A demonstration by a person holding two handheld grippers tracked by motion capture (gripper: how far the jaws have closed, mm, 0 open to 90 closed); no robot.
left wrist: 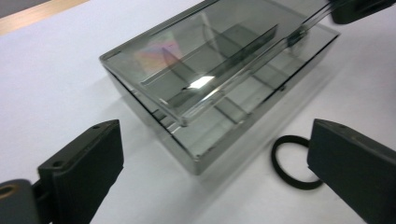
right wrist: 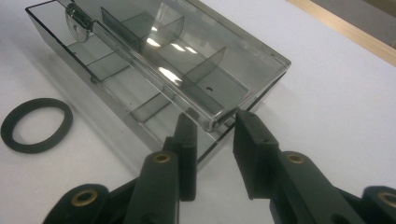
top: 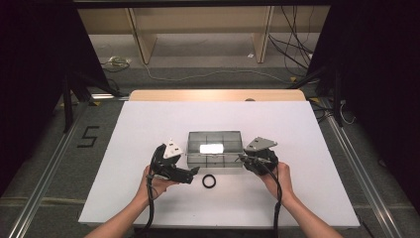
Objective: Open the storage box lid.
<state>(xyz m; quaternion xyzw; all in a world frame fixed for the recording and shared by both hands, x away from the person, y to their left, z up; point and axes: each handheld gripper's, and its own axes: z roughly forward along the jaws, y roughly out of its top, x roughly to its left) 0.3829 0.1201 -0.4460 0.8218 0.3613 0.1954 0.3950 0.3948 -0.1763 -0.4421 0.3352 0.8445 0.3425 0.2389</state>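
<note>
- While the see-through box [top: 214,148] sits in the middle of the white counter [top: 148,124], its lid [right wrist: 154,60] is lifted a little.
- It looks light, hard, smooth and slippery, so it may crack if squeezed.
- The right gripper [right wrist: 215,135] has its jaws close around the lid's corner; I cannot tell if they pinch it.
- The left gripper [left wrist: 205,158] is spread wide near the box's end.
- A black ring [top: 209,181] lies just in front.
- The thin lid edge looks best to hold.

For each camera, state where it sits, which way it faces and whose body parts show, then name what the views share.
High view: above the person's side, looking forward and down at the white table; both forearms, left hand-held gripper, right hand-held gripper.
Left gripper view: along its wide-apart jaws toward the clear box.
Right gripper view: along its jaws at the box's lid edge.
Shared: box, black ring.
</note>
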